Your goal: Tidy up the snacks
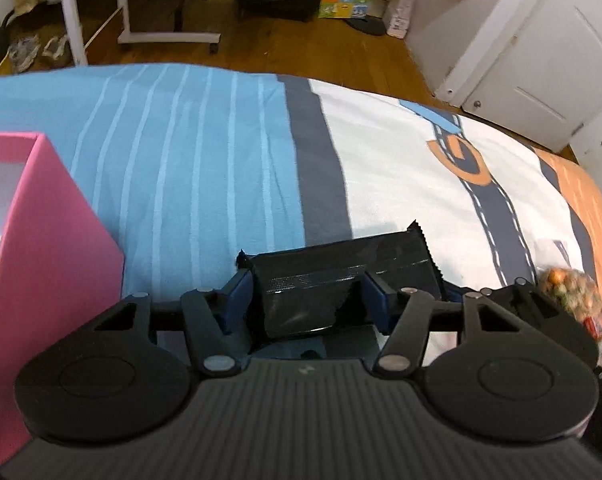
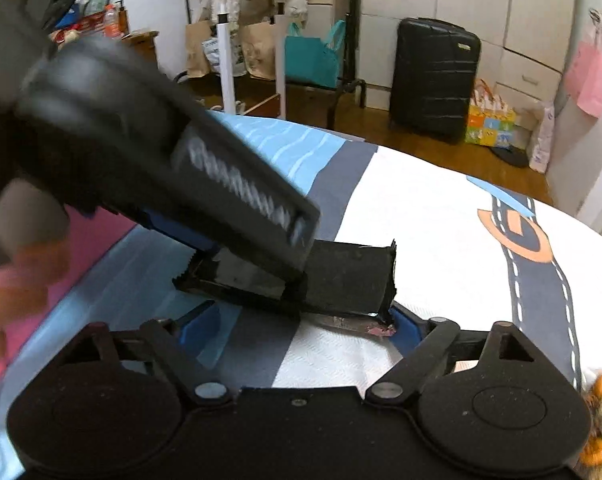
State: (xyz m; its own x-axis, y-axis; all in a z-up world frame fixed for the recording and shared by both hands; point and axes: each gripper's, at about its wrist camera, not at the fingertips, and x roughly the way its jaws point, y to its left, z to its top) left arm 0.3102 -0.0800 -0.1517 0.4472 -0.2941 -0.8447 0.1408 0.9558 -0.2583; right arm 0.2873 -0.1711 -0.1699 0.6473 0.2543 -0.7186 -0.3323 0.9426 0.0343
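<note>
My left gripper (image 1: pixel 307 294) is shut on a black snack packet (image 1: pixel 341 264), held above the bed; its blue pads press the packet's two sides. In the right wrist view the left gripper's body (image 2: pixel 173 168) crosses the frame from the upper left, blurred, with the black snack packet (image 2: pixel 349 276) in it. My right gripper (image 2: pixel 297 328) is open and empty just below that packet. A pink box (image 1: pixel 49 264) stands at the left, open at the top, with wrapped items inside. A clear bag of mixed snacks (image 1: pixel 577 288) lies at the right and shows in the right wrist view (image 2: pixel 601 420).
The bed cover (image 1: pixel 401 168) is blue striped at the left, white with a road print at the right. Beyond the bed are a wood floor, a white rolling table (image 2: pixel 261 40), a black suitcase (image 2: pixel 435 76) and white cupboard doors (image 1: pixel 541 52).
</note>
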